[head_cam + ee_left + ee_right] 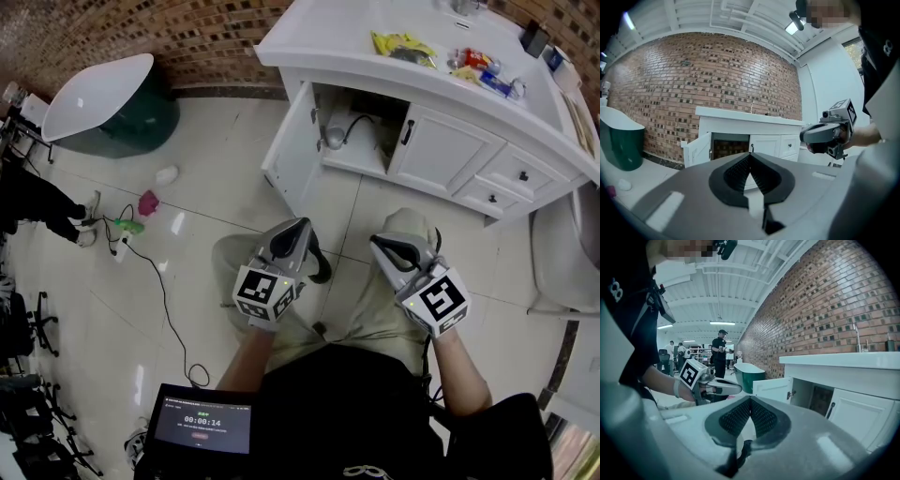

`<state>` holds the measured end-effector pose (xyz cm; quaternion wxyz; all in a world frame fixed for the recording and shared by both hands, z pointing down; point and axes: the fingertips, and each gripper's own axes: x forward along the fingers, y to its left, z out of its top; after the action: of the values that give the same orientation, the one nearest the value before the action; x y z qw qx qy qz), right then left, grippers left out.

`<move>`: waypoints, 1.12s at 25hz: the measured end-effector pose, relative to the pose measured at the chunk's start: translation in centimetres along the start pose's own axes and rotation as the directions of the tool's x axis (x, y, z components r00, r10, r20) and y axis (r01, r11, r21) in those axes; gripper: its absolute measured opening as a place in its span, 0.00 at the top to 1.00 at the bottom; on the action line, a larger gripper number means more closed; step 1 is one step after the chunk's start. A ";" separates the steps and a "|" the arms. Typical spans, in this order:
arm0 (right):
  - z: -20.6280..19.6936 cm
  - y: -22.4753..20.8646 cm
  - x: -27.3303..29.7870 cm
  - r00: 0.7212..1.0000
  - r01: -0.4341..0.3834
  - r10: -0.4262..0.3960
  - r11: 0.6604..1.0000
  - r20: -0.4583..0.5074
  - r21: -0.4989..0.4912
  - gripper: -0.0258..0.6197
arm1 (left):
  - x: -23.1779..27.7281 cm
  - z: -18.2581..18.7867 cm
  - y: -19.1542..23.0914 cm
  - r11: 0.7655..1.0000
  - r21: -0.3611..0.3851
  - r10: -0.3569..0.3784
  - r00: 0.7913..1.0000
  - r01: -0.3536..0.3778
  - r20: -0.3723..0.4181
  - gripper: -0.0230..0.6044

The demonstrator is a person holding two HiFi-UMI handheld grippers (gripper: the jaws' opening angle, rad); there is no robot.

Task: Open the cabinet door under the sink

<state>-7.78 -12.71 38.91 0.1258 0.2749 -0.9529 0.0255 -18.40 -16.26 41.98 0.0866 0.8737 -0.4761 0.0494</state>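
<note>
1. Head view: the left cabinet door (291,141), below the white surface (328,37), stands swung wide open. Pipework (335,139) shows inside. The right door (441,150) is shut, w/ a dark handle (408,132).
2. Left hand-held gripper (300,225): jaws pressed together, nothing between them. It's held over the person's knees (232,258), well apart from the cabinet (506,173).
3. Right hand-held gripper (378,241): same, jaws together & empty, beside the left one.
4. Step: the opening looks done, judging by how far out the door stands. Both tools look parked, not working.
5. Next: prob. nothing more on that door. If the right door is wanted too, one tool would need to part its jaws, reach the handle, close on it & pull outward along the hinge arc.
6. Writing: the tablet (202,422) shows a timer, "00:00:14"; the line under it is too small to read. Marker cubes (267,291) carry black/white squares, no words. Print on the packets (401,44) on the surface isn't legible.
</note>
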 end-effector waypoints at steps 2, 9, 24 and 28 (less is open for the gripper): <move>-0.2 0.2 -0.2 1.000 0.001 -0.001 1.000 0.004 0.001 0.97 | 0.0 0.3 -0.5 1.000 0.005 -0.009 1.000 0.008 0.005 0.94; -0.6 0.7 -2.5 0.999 0.037 -0.037 0.999 -0.002 -0.004 0.97 | -0.2 0.8 -3.0 0.999 0.014 -0.040 0.999 0.040 0.013 0.94; -2.5 6.1 -10.5 0.997 0.081 -0.081 0.997 0.003 -0.004 0.97 | -4.5 -0.3 -11.5 0.996 0.025 -0.086 0.996 0.085 0.023 0.94; -3.1 7.8 -12.5 0.996 0.091 -0.091 0.996 0.004 0.000 0.97 | -6.4 -0.8 -13.4 0.996 0.027 -0.087 0.996 0.086 0.024 0.94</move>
<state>-1.06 0.73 38.90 0.1248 0.3183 -0.9396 0.0189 -10.61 -3.65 40.31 0.0713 0.8951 -0.4382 0.0410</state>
